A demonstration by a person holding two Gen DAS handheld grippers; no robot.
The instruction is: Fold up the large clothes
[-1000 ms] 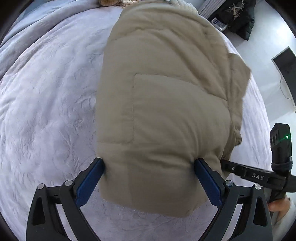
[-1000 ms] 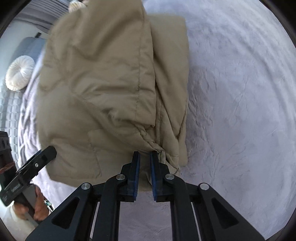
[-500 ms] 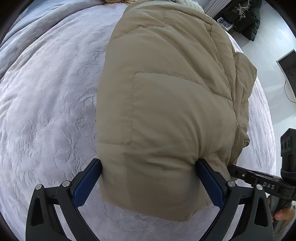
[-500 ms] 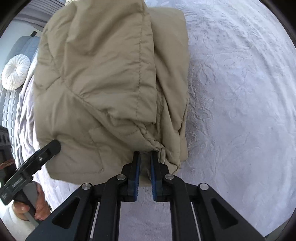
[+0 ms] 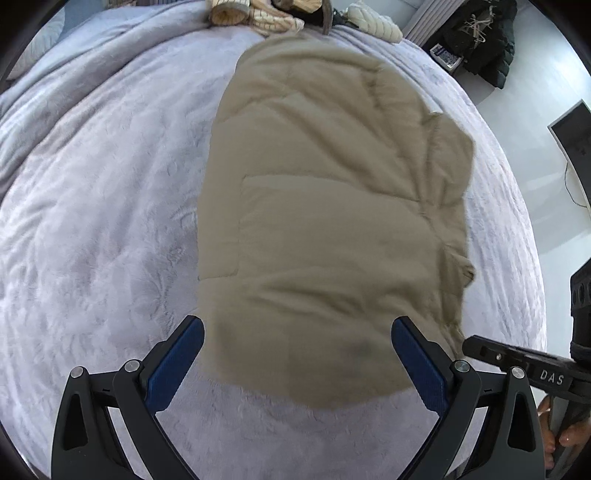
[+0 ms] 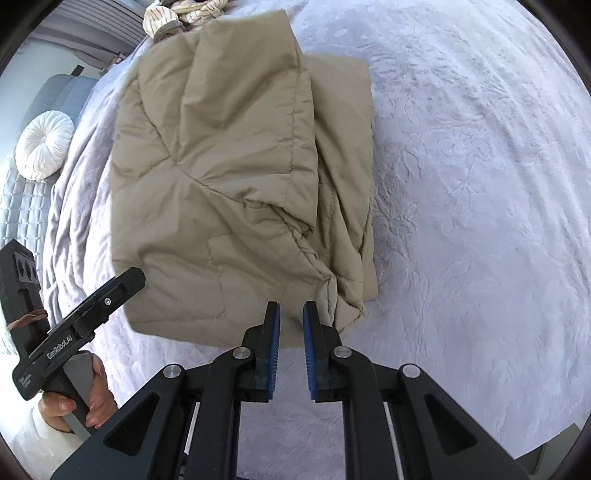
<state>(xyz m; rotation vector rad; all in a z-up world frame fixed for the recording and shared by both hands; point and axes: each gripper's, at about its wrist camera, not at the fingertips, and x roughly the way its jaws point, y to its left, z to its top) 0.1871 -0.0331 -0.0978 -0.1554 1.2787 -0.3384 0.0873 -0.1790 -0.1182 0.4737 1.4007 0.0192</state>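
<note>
Beige quilted puffer jacket (image 5: 325, 229), soft, padded, stitched in panels, folded into a thick rounded block; lies on a pale lilac embossed plush bedspread (image 5: 103, 221).

Left gripper (image 5: 297, 341): jaws spread wide, blue ribbed pads (image 5: 177, 363) flanking the jacket's near edge on either side. Contact with the fabric can't be told; nothing clamped.

Right gripper (image 6: 291, 325): narrow gap between its blue pads (image 6: 274, 343), jacket's near corner just ahead and between the tips, fabric not pinched. Folded layers and a puckered seam sit ahead-right of it.

Far beyond the claws: striped knit garments (image 5: 255, 14). Round white pleated cushion (image 6: 44, 146) far left of the right claw.
</note>
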